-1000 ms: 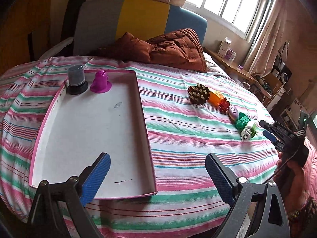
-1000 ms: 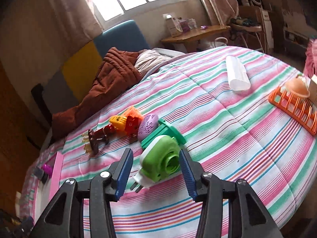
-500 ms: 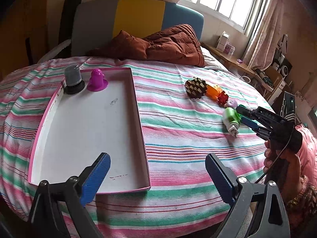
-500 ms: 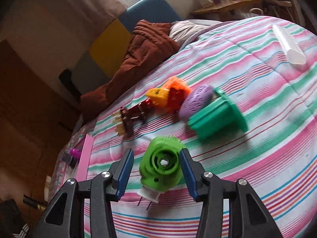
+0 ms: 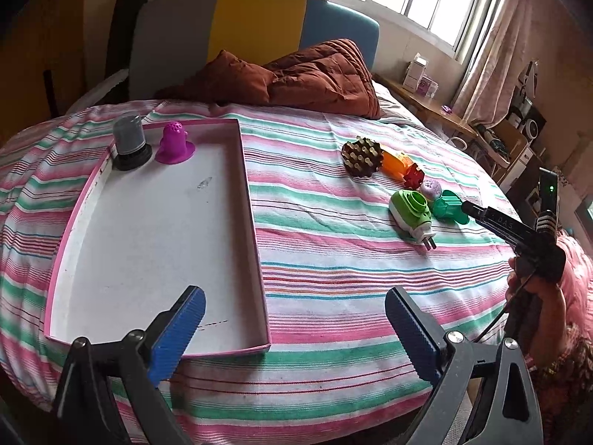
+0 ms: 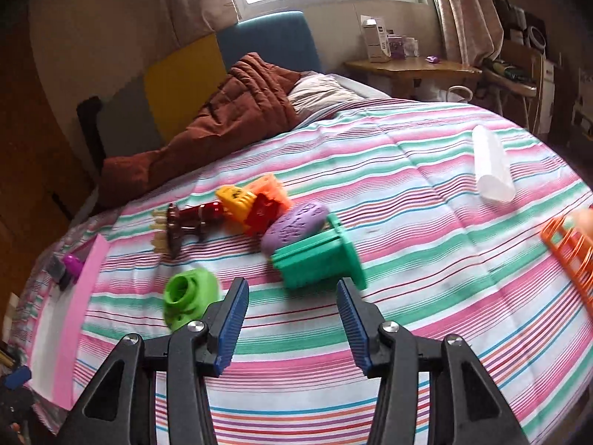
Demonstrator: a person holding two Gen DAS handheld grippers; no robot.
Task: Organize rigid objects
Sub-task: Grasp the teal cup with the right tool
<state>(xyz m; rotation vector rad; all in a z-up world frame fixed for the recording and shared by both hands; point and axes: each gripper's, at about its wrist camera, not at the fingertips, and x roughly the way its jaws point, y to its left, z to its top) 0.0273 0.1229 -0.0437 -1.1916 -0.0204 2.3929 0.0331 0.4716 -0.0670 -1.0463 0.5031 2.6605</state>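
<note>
A pink-rimmed white tray point(image 5: 252, 200) lies on the striped bed and holds a grey cylinder point(image 5: 128, 141) and a purple cone point(image 5: 175, 143). A light-green plug device point(image 5: 411, 216) lies loose on the bed, also seen in the right wrist view point(image 6: 189, 296) just left of my right gripper point(image 6: 292, 319), which is open and empty. Behind it lie a teal piece point(image 6: 318, 259), a purple oval point(image 6: 294, 226), red and orange toys point(image 6: 255, 204) and a brown spiked brush point(image 6: 178, 231). My left gripper point(image 5: 292, 333) is open and empty over the tray's near right corner.
A brown quilt point(image 5: 296, 78) lies at the headboard. A white tube point(image 6: 493, 170) and an orange basket point(image 6: 570, 256) sit on the bed to the right. A wooden side table point(image 6: 407, 66) stands beyond.
My right gripper has let go of the green plug device, which now lies on the bed left of it. The gripper has pulled back and turned right.
</note>
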